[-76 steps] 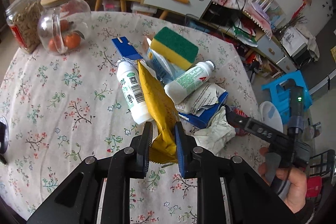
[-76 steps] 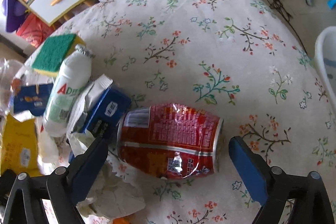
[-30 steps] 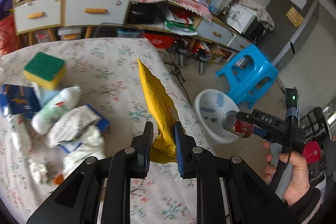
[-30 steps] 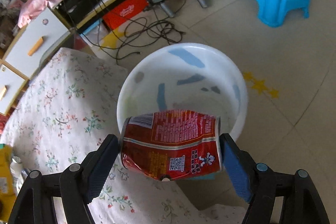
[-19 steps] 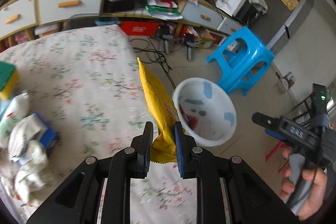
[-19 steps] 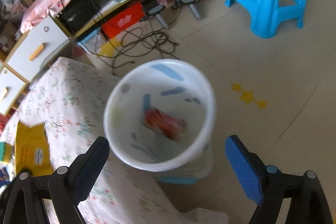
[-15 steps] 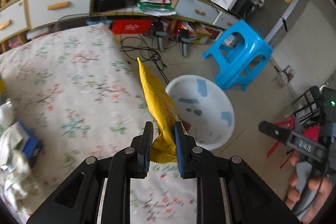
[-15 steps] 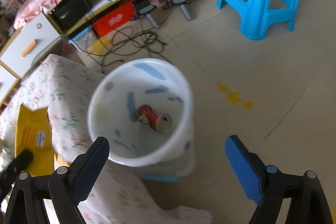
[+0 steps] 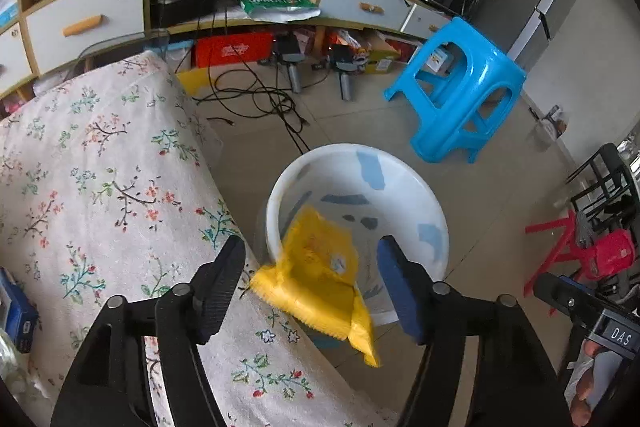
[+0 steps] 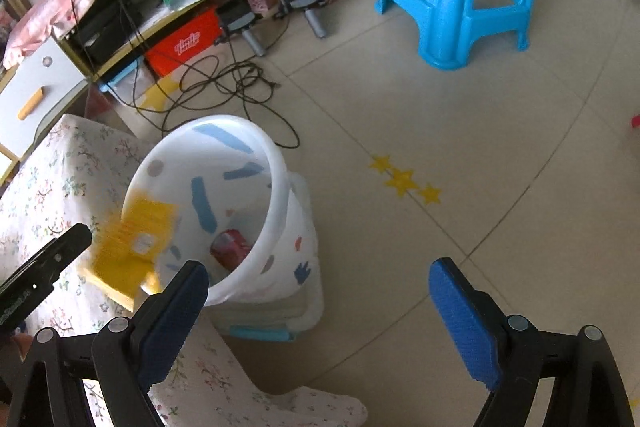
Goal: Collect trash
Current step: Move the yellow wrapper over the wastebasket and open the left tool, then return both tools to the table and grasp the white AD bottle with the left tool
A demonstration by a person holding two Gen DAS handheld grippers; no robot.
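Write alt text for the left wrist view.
A yellow wrapper drops between the opening fingers of the left gripper toward a white bin on the floor. A floral tablecloth lies left, a blue stool beyond.

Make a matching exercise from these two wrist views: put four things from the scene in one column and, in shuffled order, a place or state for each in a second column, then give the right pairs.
Things:
1. yellow wrapper
2. red can
3. blue stool
4. right gripper

Places or states:
A. stands on the floor beyond the bin
B. lies at the bottom of the white bin
C. empty, jaws wide apart
D. loose at the bin's rim, below the opening left gripper

Pairs: 1-D, 2-B, 3-A, 4-C
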